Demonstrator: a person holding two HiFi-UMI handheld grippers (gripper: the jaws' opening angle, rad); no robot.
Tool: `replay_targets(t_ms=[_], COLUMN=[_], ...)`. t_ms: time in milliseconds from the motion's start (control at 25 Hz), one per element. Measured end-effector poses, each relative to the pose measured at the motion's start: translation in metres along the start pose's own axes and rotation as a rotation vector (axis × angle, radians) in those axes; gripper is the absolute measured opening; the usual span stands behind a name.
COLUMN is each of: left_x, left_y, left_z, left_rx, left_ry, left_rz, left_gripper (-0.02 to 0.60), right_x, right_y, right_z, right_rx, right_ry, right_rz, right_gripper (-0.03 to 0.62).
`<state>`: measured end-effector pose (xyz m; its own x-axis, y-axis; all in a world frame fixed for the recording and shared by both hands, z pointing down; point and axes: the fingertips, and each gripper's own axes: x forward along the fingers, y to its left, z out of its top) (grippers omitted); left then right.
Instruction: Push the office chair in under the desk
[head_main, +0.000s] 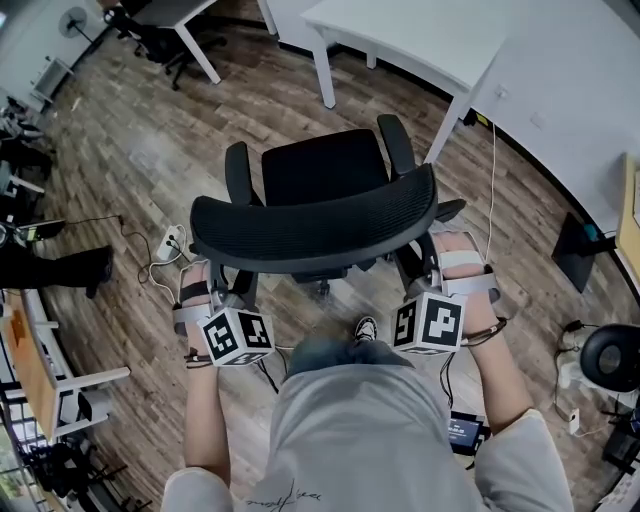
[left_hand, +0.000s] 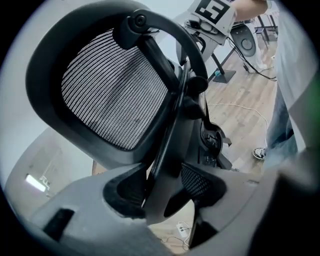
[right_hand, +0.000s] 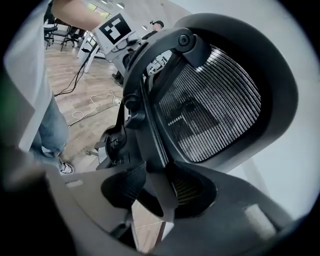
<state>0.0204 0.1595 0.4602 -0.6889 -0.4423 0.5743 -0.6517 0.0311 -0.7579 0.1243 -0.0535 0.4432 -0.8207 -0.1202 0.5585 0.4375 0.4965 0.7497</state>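
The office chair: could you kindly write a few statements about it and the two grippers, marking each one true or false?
1. The office chair already sits under the white desk. False: it stands on the floor, short of the desk.
2. The left gripper has the frame of the backrest between its jaws. True.
3. The right gripper hangs clear of the chair. False: it too clamps the backrest frame.
4. The backrest is mesh. True.

Our head cam looks steeply down from behind the office chair (head_main: 320, 215), desk (head_main: 420, 40) ahead. Left & right gripper cams sit v. close behind its backrest (left_hand: 110, 85), angled up from opposite sides; both share that mesh.
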Motion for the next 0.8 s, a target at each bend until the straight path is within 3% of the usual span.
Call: replay_targets(t_ms=[800], left_x=[0.094], left_y=[0.075], left_z=[-0.005], left_rx=[-0.017], left_ry=[-0.046], left_rz=[-0.008], left_gripper=[0.222], right_x=[0.091], right_y=[-0.064], right_z=[0.015], right_rx=[0.046], right_ry=[0.044], right_rz=[-0.062], right_gripper=[0.172])
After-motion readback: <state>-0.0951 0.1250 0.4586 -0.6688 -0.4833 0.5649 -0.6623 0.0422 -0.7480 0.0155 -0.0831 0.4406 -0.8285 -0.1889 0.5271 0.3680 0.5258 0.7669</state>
